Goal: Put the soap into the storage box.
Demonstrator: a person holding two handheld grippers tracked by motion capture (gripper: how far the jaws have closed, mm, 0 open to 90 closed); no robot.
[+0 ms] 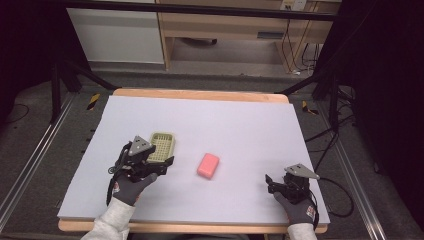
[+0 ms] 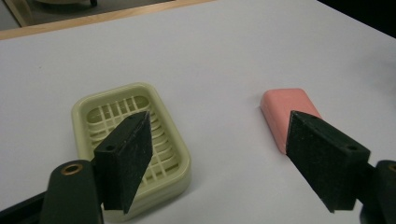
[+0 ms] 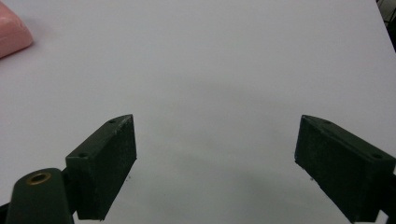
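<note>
A pink soap bar (image 1: 208, 165) lies near the middle of the white table. Left of it sits a pale green slotted soap dish (image 1: 163, 145), with nothing in it. My left gripper (image 1: 161, 164) hovers just in front of the dish, open. In the left gripper view its jaws stand wide apart, the dish (image 2: 130, 140) behind the left jaw and the soap (image 2: 286, 109) behind the right one. My right gripper (image 1: 272, 183) rests open near the front right edge, away from both objects. The soap's corner (image 3: 13, 33) peeks in at the top left of the right gripper view.
The white table surface (image 1: 240, 125) has a wooden rim. A wooden cabinet (image 1: 225, 25) and cables stand on the floor beyond the far edge. Black frame legs flank the table on both sides.
</note>
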